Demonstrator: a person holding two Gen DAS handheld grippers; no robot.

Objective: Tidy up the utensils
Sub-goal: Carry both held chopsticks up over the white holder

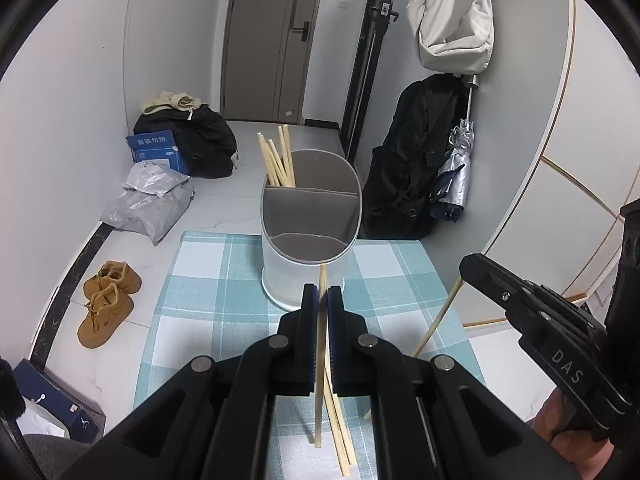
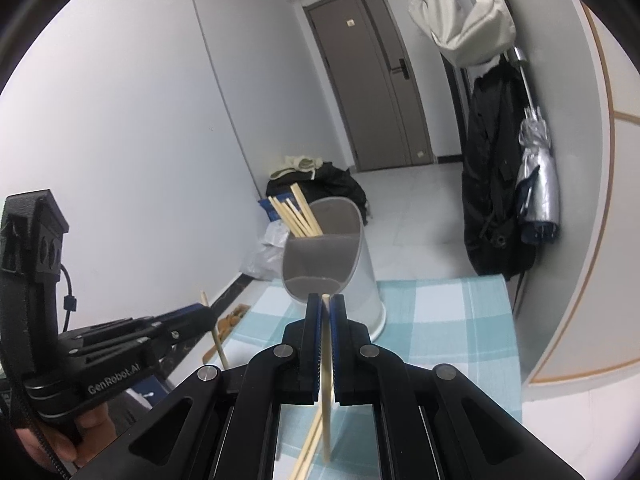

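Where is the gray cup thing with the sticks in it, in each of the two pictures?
Left wrist view: the utensil holder stands at the centre, on the far end of the checked cloth, just beyond the left gripper.
Right wrist view: the same utensil holder appears at the centre, tilted in the picture, just beyond the right gripper.
Shared landmark: the chopsticks in the holder, sticking out of its far compartment.

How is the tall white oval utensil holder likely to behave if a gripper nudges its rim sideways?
The tall white oval utensil holder looks thin-walled and light, so it would probably slide or tip. Its chopsticks all lean in one far compartment, likely adding slight imbalance. The checked cloth underneath might bunch.
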